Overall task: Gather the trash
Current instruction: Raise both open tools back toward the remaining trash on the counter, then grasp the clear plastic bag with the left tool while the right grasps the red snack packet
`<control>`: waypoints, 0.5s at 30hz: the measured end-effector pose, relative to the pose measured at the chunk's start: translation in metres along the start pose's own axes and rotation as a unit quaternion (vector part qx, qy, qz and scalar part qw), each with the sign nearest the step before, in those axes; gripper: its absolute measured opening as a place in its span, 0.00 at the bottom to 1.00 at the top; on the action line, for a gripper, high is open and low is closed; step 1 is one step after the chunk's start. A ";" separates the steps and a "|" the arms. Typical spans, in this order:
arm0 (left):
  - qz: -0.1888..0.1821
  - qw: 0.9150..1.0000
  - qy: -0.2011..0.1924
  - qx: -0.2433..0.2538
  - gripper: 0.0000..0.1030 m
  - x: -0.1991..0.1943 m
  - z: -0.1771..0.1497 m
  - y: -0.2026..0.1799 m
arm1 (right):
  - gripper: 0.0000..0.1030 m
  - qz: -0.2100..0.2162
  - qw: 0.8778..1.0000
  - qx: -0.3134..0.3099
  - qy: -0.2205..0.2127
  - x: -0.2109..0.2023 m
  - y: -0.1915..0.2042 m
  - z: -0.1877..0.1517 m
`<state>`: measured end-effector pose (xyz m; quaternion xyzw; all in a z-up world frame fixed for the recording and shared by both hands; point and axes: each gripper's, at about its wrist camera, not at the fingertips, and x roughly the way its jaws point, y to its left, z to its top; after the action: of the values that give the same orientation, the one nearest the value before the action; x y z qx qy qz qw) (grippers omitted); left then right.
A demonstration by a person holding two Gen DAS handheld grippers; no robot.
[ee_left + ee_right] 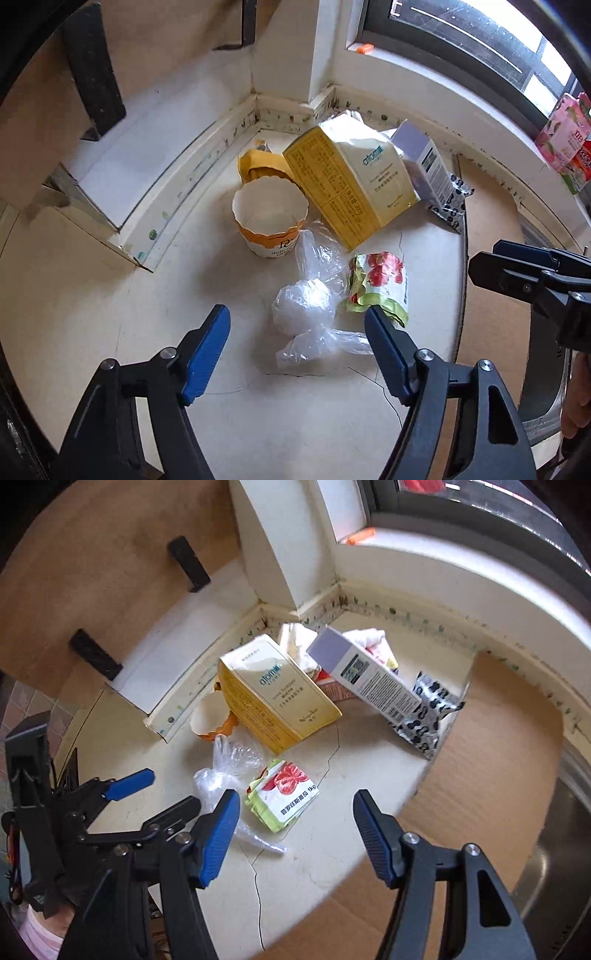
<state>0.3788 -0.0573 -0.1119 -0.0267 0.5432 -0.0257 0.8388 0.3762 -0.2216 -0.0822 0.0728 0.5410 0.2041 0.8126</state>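
Observation:
A pile of trash lies on the cream counter (pixel 92 314) in a wall corner. It holds a yellow and cream box (pixel 351 177) (pixel 273 698), a paper cup (pixel 269 218), a crumpled clear plastic bag (pixel 306 306) (pixel 221 771), a green tomato packet (pixel 376 284) (pixel 284 794), a white and lavender box (pixel 362 675) and a black-and-white pouch (pixel 428 709). My left gripper (pixel 295 350) is open, with the plastic bag just ahead of its blue pads and untouched. My right gripper (pixel 295 834) is open over the counter, with the tomato packet just beyond its fingertips.
A sheet of cardboard (pixel 498 738) covers the counter to the right, beside a metal sink (pixel 554 849). Pink cartons (pixel 565 136) stand on the window sill. In the right wrist view, my left gripper (pixel 171 790) sits close at the left.

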 end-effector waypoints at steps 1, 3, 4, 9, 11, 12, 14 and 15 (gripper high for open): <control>0.000 1.000 0.005 -0.001 0.62 0.006 0.000 0.000 | 0.62 0.004 1.000 0.003 0.007 0.007 -0.003 0.002; -0.001 1.000 0.016 -0.008 0.56 0.019 0.001 0.001 | 0.62 0.012 1.000 0.011 0.020 0.020 -0.008 0.004; -0.003 1.000 0.020 -0.013 0.52 0.024 0.001 0.002 | 0.62 0.014 1.000 0.013 0.025 0.025 -0.009 0.004; -0.027 0.999 0.031 -0.034 0.33 0.036 0.001 0.008 | 0.62 0.024 0.999 0.017 0.046 0.047 -0.011 0.005; -0.030 0.999 0.027 -0.036 0.30 0.035 -0.001 0.009 | 0.62 0.027 0.998 0.016 0.054 0.054 -0.010 0.004; -0.030 0.999 0.025 -0.038 0.29 0.035 -0.001 0.010 | 0.62 0.029 0.998 0.015 0.057 0.058 -0.008 0.003; -0.028 0.998 0.023 -0.045 0.27 0.033 -0.003 0.012 | 0.62 0.029 0.998 0.013 0.061 0.065 -0.006 0.003; -0.027 0.998 0.022 -0.049 0.27 0.031 -0.005 0.014 | 0.62 0.028 0.998 0.011 0.063 0.069 -0.003 0.003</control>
<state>0.3876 -0.0458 -0.1432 -0.0821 0.5608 -0.0222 0.8236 0.4028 -0.1963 -0.1404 0.0841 0.5914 0.2252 0.7697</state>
